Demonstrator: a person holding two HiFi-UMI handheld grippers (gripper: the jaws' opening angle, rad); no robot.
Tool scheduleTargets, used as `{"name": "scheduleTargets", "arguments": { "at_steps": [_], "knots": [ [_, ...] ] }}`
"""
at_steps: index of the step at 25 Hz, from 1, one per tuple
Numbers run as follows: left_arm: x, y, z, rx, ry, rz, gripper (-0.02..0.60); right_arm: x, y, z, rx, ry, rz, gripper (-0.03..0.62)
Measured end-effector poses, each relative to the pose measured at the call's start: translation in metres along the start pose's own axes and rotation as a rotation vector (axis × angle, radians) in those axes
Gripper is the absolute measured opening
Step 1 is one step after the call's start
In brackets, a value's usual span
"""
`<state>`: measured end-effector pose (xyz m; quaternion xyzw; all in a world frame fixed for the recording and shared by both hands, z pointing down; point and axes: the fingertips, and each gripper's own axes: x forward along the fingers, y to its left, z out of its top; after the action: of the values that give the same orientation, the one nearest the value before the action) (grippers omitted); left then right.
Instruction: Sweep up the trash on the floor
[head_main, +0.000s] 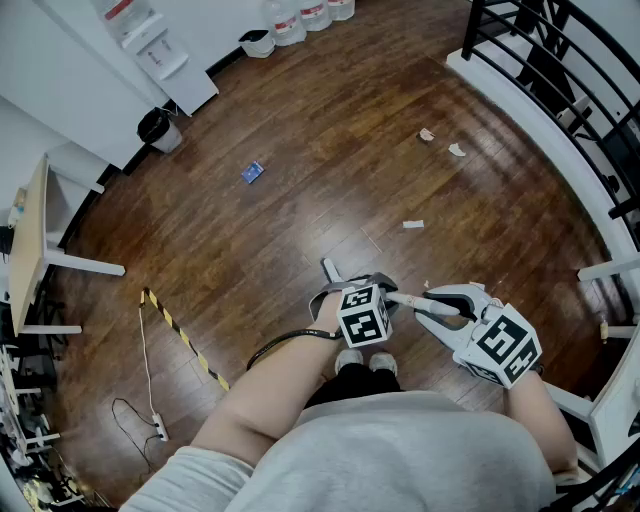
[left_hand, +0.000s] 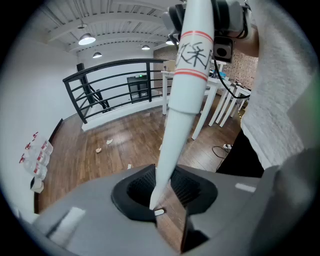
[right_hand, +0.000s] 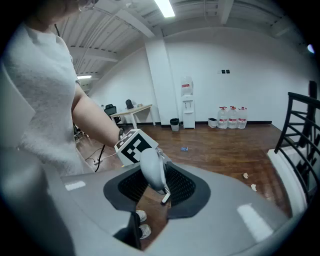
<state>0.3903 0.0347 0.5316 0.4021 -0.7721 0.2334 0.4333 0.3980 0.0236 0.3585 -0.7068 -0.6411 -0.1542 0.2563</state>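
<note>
**Both claws on the broom pole, sweep not yet begun**

Your left claw (left_hand: 165, 200) is closed narrow around the white broom pole with red bands (left_hand: 187, 75), which passes straight between its jaws. Your right claw (right_hand: 159, 192) grips the grey rounded cap (right_hand: 151, 169) at the pole's top end. In the head view the left claw (head_main: 388, 297) and right claw (head_main: 432, 306) sit close together, facing each other along the pole (head_main: 408, 300). I judge this to be the grip-and-aim step: broom in hand, no trash gathered.

The trash lies on the dark wooden floor (head_main: 300, 120), well ahead of both claws. One pale paper scrap (head_main: 413, 224) is the nearest in front of them. Two more pale scraps (head_main: 457, 150) lie farther out beyond it, toward the black railing (head_main: 560, 60). A small blue packet (head_main: 252, 172) lies far ahead and to the left of the left claw. The broom's head I cannot make out.

Next, you will likely need to step toward the nearest scrap and hold both grips firm so the pole does not twist. Then draw the scattered pieces into one pile, taking the blue packet last since it lies apart from the others.
</note>
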Motion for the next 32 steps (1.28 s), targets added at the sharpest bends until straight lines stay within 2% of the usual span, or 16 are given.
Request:
{"name": "scheduleTargets", "arguments": {
  "at_steps": [8,15,27,32],
  "knots": [
    [-0.015,0.021,-0.014,-0.003,0.005,0.040,0.084,0.018,-0.009,0.021,-0.012,-0.035,0.037,0.104],
    [-0.045,0.079,-0.048,-0.004,-0.017,0.090,0.084,0.066,-0.026,0.067,-0.039,-0.042,0.037,0.106],
    [-0.131,0.230,-0.184,0.011,-0.055,0.045,0.084,0.247,-0.066,0.206,0.010,-0.015,-0.011,0.109],
    [-0.155,0.270,-0.242,-0.019,-0.041,0.037,0.084,0.313,-0.071,0.239,0.019,-0.006,0.020,0.110]
  ]
}}
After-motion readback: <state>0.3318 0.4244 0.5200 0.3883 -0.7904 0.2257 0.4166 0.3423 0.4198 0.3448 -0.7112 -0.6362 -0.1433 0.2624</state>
